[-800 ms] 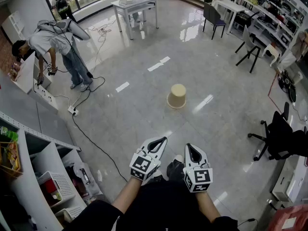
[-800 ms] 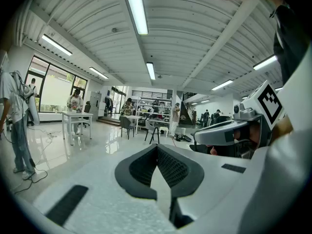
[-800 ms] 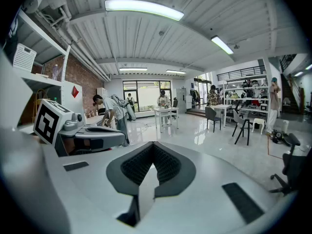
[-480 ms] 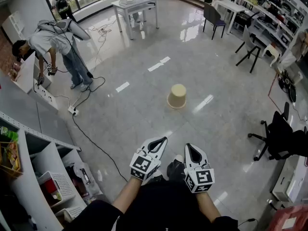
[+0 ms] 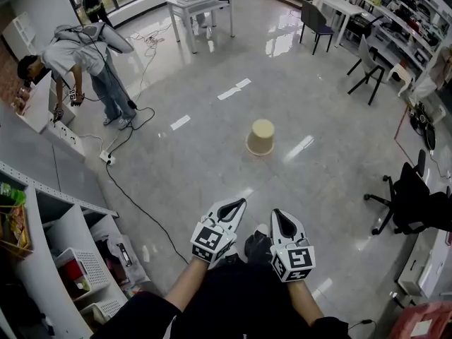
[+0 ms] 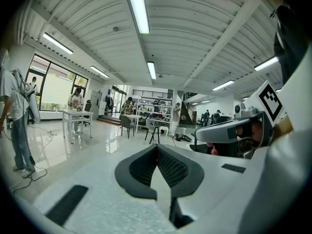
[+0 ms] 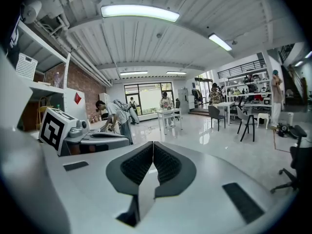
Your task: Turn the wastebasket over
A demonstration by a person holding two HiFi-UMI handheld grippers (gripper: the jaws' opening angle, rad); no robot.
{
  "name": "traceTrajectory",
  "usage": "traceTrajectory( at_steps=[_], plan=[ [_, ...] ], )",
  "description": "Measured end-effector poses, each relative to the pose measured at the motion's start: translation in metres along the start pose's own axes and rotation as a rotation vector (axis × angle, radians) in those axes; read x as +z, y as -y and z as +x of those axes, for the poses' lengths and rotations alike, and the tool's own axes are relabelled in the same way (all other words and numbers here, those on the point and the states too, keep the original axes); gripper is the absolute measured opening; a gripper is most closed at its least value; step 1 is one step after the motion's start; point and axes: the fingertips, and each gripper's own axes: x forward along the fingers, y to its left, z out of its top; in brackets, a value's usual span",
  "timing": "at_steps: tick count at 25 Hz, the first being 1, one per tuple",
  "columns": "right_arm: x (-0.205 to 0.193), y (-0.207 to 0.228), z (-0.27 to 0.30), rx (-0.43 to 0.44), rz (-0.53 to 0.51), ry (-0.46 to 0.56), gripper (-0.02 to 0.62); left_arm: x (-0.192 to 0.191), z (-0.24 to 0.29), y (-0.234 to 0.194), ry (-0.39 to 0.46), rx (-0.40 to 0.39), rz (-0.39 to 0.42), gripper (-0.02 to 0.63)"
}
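A beige wastebasket (image 5: 260, 138) stands upside down on the shiny grey floor, its wide rim on the ground, well ahead of me in the head view. My left gripper (image 5: 237, 204) and right gripper (image 5: 277, 217) hang side by side close to my body, both shut and empty, far short of the basket. In the left gripper view the left gripper (image 6: 157, 147) has its jaws closed tip to tip, and the right gripper (image 7: 153, 144) looks the same in the right gripper view. The basket shows in neither gripper view.
A person (image 5: 78, 58) bends over a counter at the left, with cables (image 5: 138, 207) trailing across the floor. Shelving (image 5: 60, 260) stands at my near left. A black office chair (image 5: 409, 196) is at the right, a white table (image 5: 199, 6) and chairs (image 5: 367, 66) farther back.
The head view has shifted slightly, so the room sits a little lower in the picture. Both grippers stay shut and in place.
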Motion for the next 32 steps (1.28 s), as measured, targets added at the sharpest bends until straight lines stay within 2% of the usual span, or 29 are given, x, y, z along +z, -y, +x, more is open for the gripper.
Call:
traceTrajectory(
  at_steps=[32],
  plan=[
    [0.000,0.001,0.013,0.010,0.009,-0.017,0.012,-0.001,0.008,-0.009,-0.006,-0.008,-0.006,0.006]
  ],
)
